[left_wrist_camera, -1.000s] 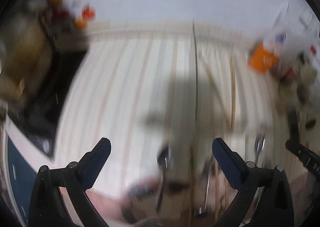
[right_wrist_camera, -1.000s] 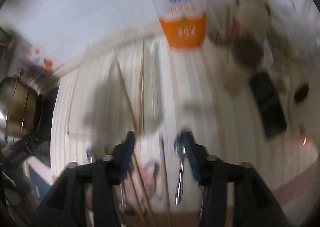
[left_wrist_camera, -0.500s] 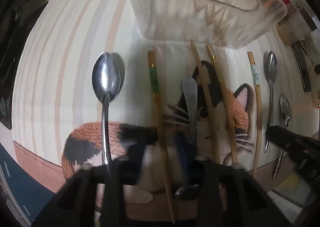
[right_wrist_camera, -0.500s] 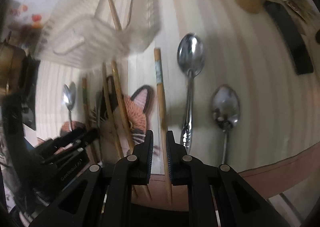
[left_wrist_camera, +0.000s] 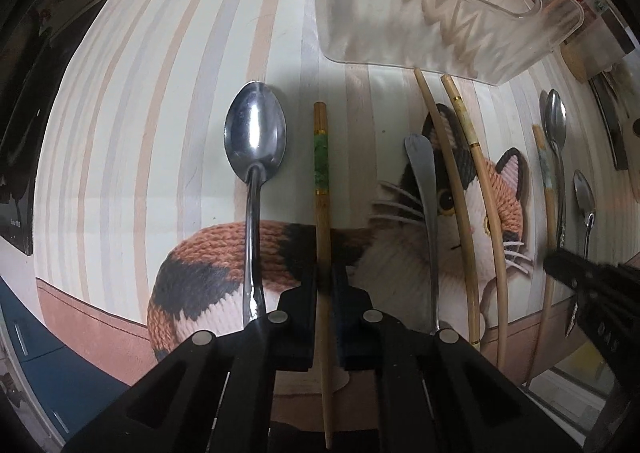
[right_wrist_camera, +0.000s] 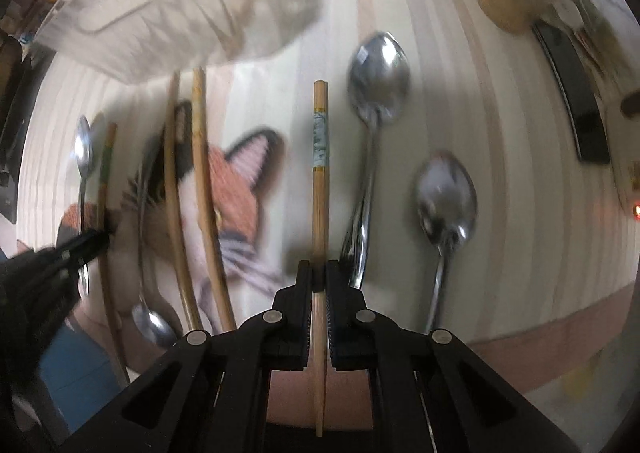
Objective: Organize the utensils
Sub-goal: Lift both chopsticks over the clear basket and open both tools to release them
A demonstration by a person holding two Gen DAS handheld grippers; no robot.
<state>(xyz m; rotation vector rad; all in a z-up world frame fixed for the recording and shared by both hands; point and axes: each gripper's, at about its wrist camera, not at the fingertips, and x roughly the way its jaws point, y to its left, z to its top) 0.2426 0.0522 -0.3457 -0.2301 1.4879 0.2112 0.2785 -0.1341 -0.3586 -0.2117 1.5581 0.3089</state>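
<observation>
Chopsticks are the things in hand. The left gripper (left_wrist_camera: pixel 325 277) is pressed together on the green-banded chopstick (left_wrist_camera: pixel 322 213), pinching its lower shaft as it lies on the mat's cat print (left_wrist_camera: pixel 452 205). The right gripper (right_wrist_camera: pixel 319 273) pinches the blue-banded chopstick (right_wrist_camera: pixel 320 189) the same way, below its decorated band, on the pale striped part of the mat.

Both sticks look like light, stiff, slender wood, judged unlikely to bend but apt to pivot or slide in a narrow grip. A hold nearer the middle than the thin tip would probably keep them from swinging.

Beside the green-banded stick, just to its left, lies a steel tablespoon (left_wrist_camera: pixel 256 141); to its right a second spoon lies handle-up (left_wrist_camera: pixel 420 173), then two plain bamboo chopsticks (left_wrist_camera: pixel 468 181) whose upper ends run under a clear plastic organizer tray (left_wrist_camera: pixel 400 13). Right of the blue-banded stick are a large spoon (right_wrist_camera: pixel 378 77) and a smaller spoon (right_wrist_camera: pixel 446 197), smooth metal that I judge heavier and more slippery. A dark flat remote-like object (right_wrist_camera: pixel 576 93) sits well apart at the right edge.

Readable writing: none. An orange package near the tray is too blurred, and small white lettering on the other gripper's black body cannot be made out.
</observation>
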